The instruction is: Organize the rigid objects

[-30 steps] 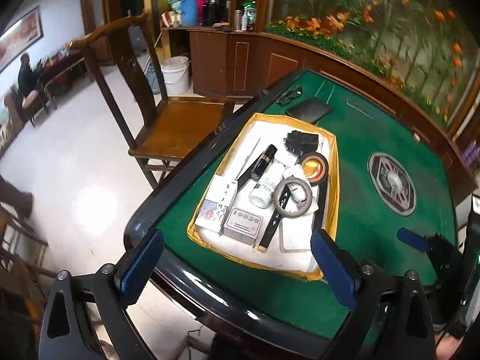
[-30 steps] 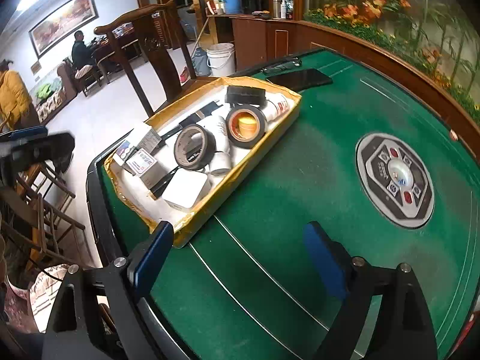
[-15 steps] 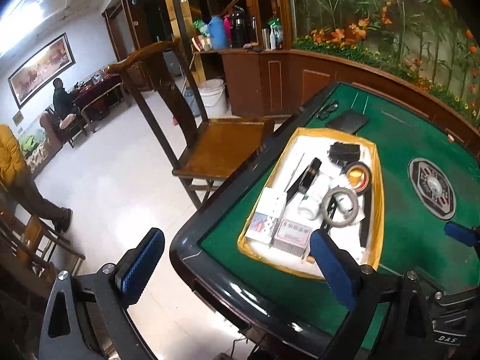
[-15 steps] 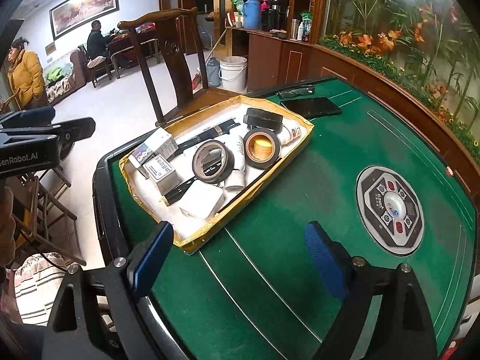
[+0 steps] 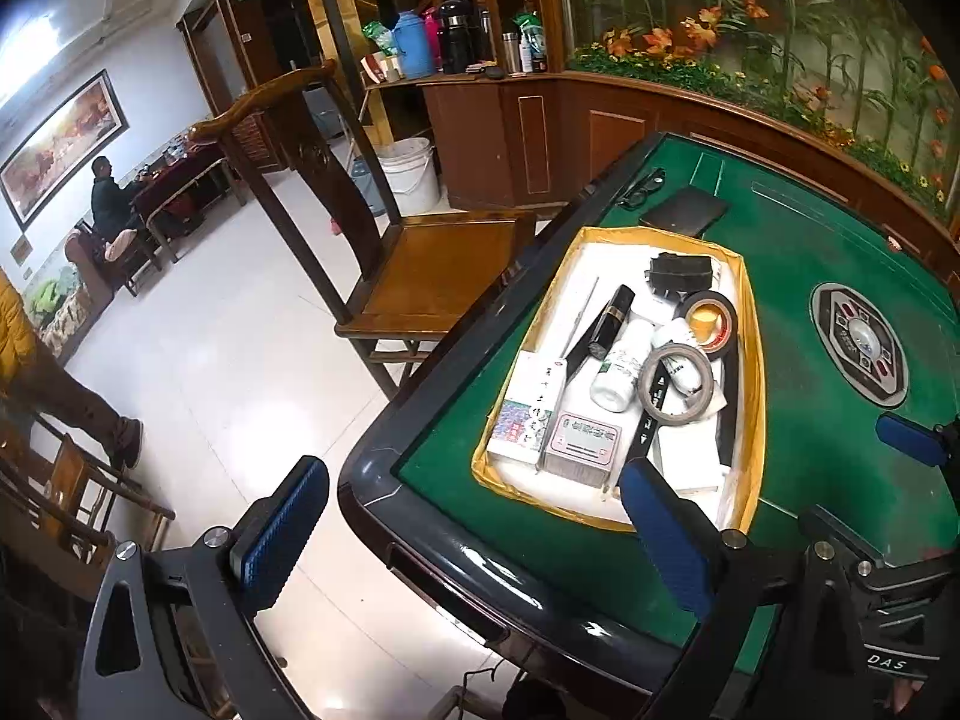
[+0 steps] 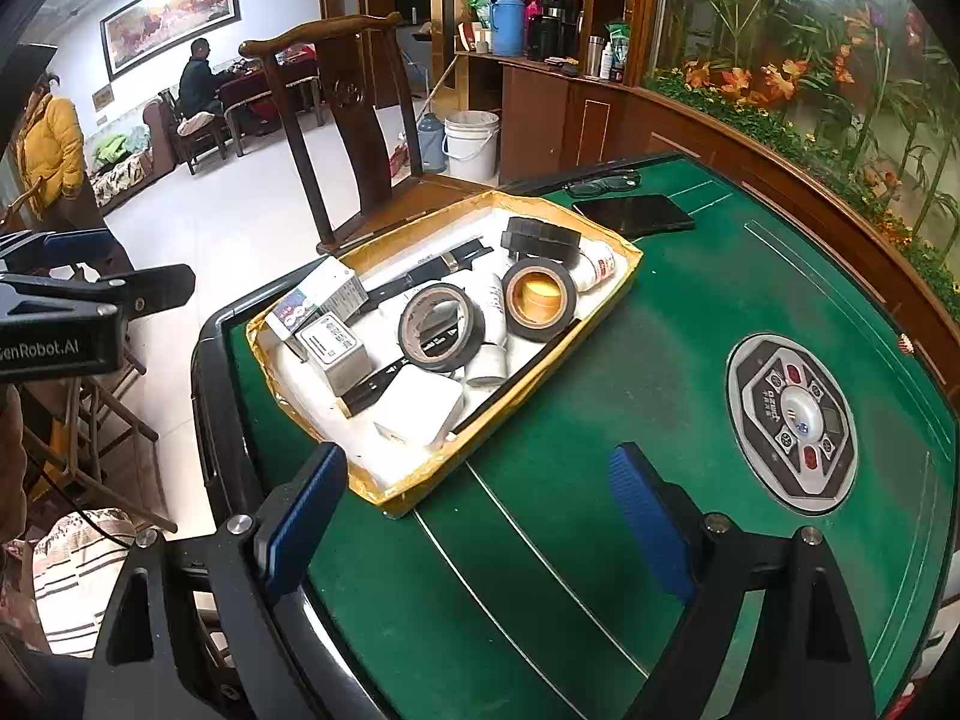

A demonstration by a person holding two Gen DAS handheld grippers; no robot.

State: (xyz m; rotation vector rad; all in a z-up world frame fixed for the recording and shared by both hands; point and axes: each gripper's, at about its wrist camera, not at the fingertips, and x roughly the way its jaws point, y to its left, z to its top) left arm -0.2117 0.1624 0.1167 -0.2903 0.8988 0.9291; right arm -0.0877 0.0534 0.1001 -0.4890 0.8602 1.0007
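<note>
A yellow-rimmed tray (image 5: 755, 360) (image 6: 612, 294) sits on the green table. It holds a grey tape roll (image 5: 677, 381) (image 6: 441, 327), a black tape roll with a yellow core (image 5: 707, 319) (image 6: 539, 299), a white bottle (image 5: 621, 363), small boxes (image 5: 531, 411) (image 6: 333, 348), a black pen-like tube (image 5: 609, 321), a black block (image 5: 681, 272) (image 6: 540, 237) and a white pad (image 6: 420, 411). My left gripper (image 5: 474, 534) is open and empty, off the table's near-left corner. My right gripper (image 6: 477, 519) is open and empty, above the felt just short of the tray.
A phone (image 5: 684, 211) (image 6: 633, 215) and glasses (image 5: 642, 186) (image 6: 603, 183) lie beyond the tray. A round control panel (image 5: 858, 345) (image 6: 792, 408) sits mid-table. A wooden chair (image 5: 432, 264) stands at the table's left side. People are across the room.
Both grippers have pulled back and risen, so the tray looks smaller and farther. The left one swung left, off the table corner. The tray's contents have not moved.
</note>
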